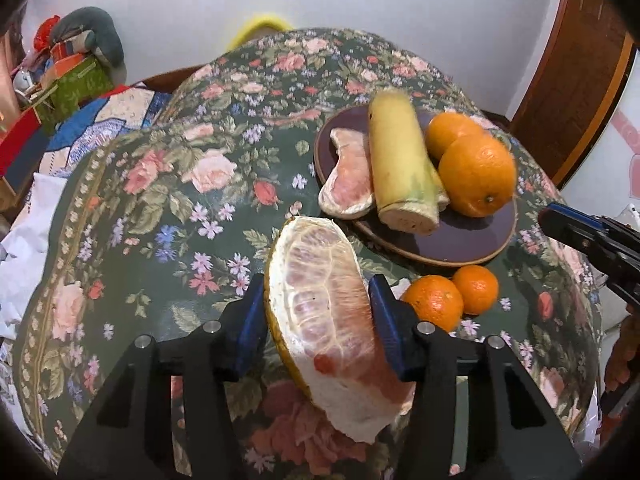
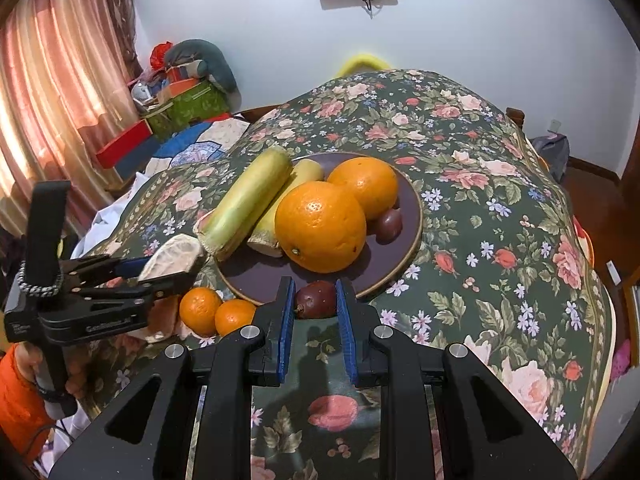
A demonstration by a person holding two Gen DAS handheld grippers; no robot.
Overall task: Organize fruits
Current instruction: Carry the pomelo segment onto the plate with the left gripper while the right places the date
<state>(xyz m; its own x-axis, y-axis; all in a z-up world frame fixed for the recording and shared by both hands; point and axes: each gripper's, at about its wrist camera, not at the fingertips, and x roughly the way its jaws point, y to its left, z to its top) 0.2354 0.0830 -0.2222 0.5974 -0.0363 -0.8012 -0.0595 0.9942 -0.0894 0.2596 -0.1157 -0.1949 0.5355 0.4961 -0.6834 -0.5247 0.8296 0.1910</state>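
My left gripper (image 1: 318, 284) is shut on a peeled pomelo wedge (image 1: 328, 320), its blue pads pressing the rind side and the flesh side. In the right wrist view this wedge (image 2: 176, 258) shows at the left, held in the left gripper (image 2: 168, 270). Behind it a dark purple plate (image 1: 460, 240) carries a pomelo segment (image 1: 348, 184), a sugarcane stalk (image 1: 396, 160) and two oranges (image 1: 478, 174). Two tangerines (image 1: 434, 306) lie on the cloth beside the plate. My right gripper (image 2: 316, 308) is shut on a dark passion fruit (image 2: 316, 300) at the plate's (image 2: 256, 276) near rim. Another passion fruit (image 2: 390, 222) lies on the plate.
A floral tablecloth (image 1: 160, 200) covers the round table. Boxes and cushions (image 2: 188, 100) are piled at the back left by a pink curtain (image 2: 60, 80). White cloth (image 1: 16, 248) lies off the table's left edge. A hand with an orange sleeve (image 2: 16, 392) holds the left gripper's handle.
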